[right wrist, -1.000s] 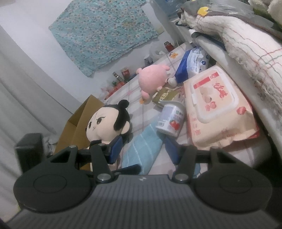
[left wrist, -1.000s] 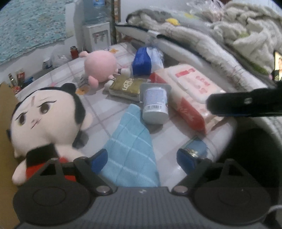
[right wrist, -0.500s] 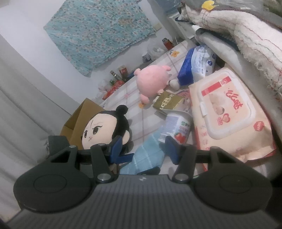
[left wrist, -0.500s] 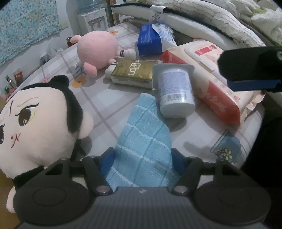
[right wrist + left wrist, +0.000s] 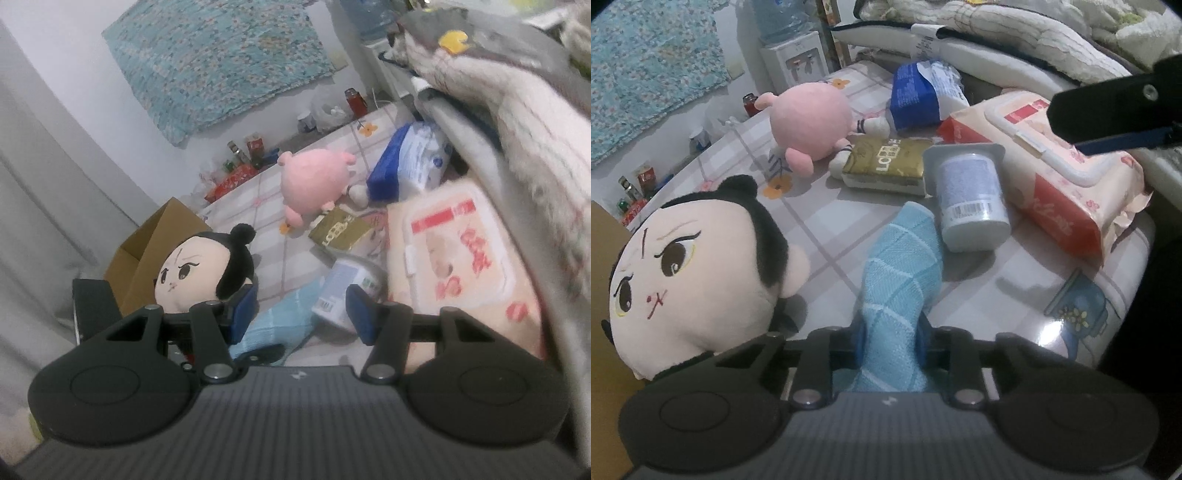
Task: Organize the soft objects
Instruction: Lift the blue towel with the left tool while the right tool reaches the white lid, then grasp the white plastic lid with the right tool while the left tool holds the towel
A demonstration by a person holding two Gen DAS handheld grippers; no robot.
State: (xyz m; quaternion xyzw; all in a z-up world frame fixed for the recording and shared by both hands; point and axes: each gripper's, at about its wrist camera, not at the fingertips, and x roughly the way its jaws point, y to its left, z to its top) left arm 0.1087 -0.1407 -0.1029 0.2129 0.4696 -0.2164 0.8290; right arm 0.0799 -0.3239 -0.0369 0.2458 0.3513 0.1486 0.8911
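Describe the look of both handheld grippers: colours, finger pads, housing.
Both match: the left gripper and right gripper have matte black linkage arms with silver pivot pins, blue finger pads, two round black discs, and a ribbed dark-grey housing bearing a small white mark. No cables, sleeves or hands visible.

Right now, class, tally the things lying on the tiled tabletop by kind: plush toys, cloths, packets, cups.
Plush toys: 2 (black-haired doll, pink plush)
Cloths: 1 (blue towel)
Packets: 3 (wet wipes, gold pack, blue pack)
Cups: 1 (cup)
Total: 7
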